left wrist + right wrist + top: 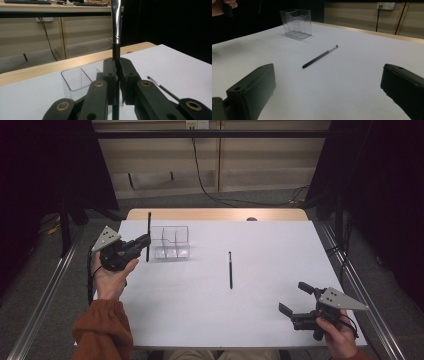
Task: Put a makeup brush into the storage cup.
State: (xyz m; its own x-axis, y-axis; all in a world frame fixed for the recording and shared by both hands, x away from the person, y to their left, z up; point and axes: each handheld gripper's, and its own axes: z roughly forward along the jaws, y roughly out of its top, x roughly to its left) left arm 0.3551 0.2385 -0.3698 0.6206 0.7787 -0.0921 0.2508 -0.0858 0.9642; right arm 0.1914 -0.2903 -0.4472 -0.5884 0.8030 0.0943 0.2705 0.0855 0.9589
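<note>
Upper left of the high view: my left gripper [145, 240] holds a dark brush [148, 236] upright, jaws clamped on its lower shaft, just beside the left wall of the clear plastic holder [170, 241]. Left gripper view confirms it: the brush [116, 37] rises straight between the closed jaws, its metal collar above them, and the holder [75, 82] sits low left behind, dividers visible.

Step in hand, as I judge it: drop this brush into a compartment of the holder. To do it well:
- lift until the lower tip clears the rim, then shift right over a compartment;
- keep the shaft vertical, so the tip does not catch a divider or tip the light holder;
- lower before letting go, not from height.

Second brush [230, 269] lies flat at centre of the white worktop [260, 320], well apart from the holder. Right gripper view has that brush [320, 57] ahead, holder [296, 23] far upper left.

Pose: left hand [111, 277] palm up under the gripper, forearm in a rust sleeve coming from bottom left, jaws pointing right toward the holder. Right gripper [296, 297] at lower right, low over the worktop, jaws wide apart and holding nothing, aimed up-left toward the loose brush.
</note>
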